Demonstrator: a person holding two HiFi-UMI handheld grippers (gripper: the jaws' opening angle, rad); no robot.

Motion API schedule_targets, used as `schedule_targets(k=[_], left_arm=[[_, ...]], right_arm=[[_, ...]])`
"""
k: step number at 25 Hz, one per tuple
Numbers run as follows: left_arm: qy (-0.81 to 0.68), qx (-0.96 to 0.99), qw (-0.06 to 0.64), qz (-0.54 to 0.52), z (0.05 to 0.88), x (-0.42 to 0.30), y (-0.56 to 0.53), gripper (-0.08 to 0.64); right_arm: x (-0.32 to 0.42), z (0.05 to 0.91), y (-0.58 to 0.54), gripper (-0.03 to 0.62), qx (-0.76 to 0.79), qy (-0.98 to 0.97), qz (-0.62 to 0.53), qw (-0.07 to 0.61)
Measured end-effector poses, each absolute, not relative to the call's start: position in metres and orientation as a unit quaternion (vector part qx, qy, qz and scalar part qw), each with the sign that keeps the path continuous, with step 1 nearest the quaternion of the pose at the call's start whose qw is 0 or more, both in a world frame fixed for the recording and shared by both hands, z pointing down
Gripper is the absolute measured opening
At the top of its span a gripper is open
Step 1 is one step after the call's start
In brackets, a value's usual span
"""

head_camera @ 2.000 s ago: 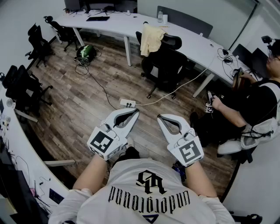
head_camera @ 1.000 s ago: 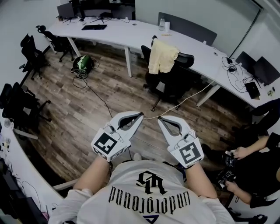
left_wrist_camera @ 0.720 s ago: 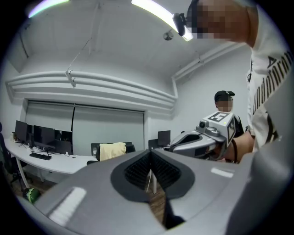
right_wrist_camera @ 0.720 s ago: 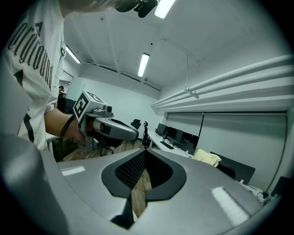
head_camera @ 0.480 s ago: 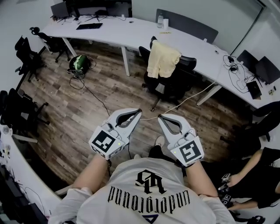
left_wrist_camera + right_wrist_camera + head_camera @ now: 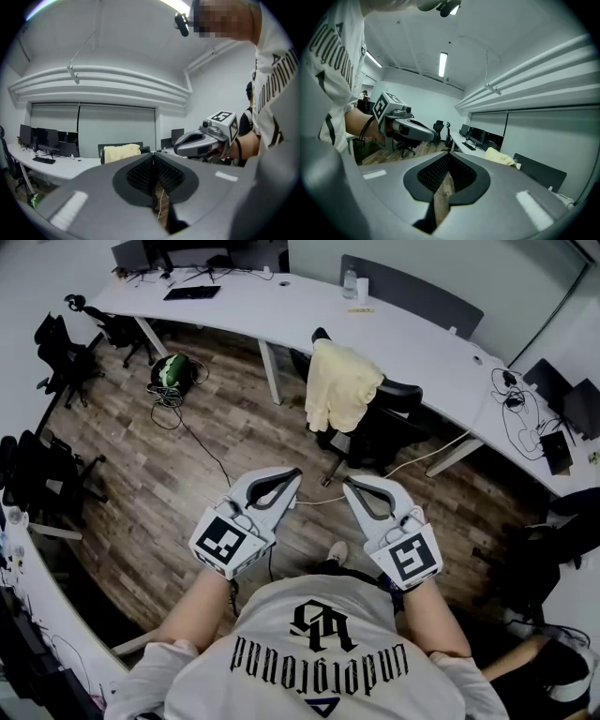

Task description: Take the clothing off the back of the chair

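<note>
A pale yellow garment (image 6: 340, 385) hangs over the back of a black office chair (image 6: 382, 427) beside the long white desk (image 6: 412, 338). The garment (image 6: 121, 152) also shows small in the left gripper view and as a yellow patch (image 6: 500, 157) in the right gripper view. My left gripper (image 6: 292, 475) and right gripper (image 6: 350, 486) are held side by side in front of me, short of the chair. Both are shut with nothing between the jaws. In the left gripper view the right gripper (image 6: 180, 149) shows at the right, shut.
A white cable (image 6: 412, 461) runs across the wooden floor below the chair. A green bag (image 6: 173, 373) lies near a desk leg at the left. More black chairs (image 6: 42, 465) stand along the left side. Monitors (image 6: 567, 409) sit at the far right.
The chair with the yellow garment has come nearer and now sits just beyond the grippers. The seated person at the lower right has almost left the view. Both grippers stay shut.
</note>
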State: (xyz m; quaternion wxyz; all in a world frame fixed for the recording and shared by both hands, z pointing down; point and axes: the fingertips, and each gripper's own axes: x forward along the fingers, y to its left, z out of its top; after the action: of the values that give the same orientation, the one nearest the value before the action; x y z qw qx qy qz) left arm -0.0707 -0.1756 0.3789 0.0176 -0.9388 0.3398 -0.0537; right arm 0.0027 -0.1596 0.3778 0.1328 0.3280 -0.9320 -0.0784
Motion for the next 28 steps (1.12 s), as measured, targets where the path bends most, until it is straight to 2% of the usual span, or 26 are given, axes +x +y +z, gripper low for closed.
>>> schedule_targets(k=[9,18,23,28], left_arm=[[0.363,-0.929,0.026,-0.064,0.376,-0.017,-0.248,0.052],[0.359,-0.929,0.01,-0.092,0.389,-0.016,-0.298,0.055],[0.348,-0.932,-0.004,-0.103,0.398,-0.023,-0.328,0.099],[0.327,-0.938,-0.017,-0.117,0.413,-0.025,-0.355,0.174]], right_arm=[[0.076,0.365,-0.238,0.009,0.317,-0.933,-0.095,0.143],[0.085,0.367,-0.296,0.05,0.31,-0.932,-0.088,0.167],[0.078,0.37,-0.324,0.091,0.312,-0.929,-0.082,0.182],[0.065,0.374,-0.35,0.124,0.314,-0.925,-0.082,0.198]])
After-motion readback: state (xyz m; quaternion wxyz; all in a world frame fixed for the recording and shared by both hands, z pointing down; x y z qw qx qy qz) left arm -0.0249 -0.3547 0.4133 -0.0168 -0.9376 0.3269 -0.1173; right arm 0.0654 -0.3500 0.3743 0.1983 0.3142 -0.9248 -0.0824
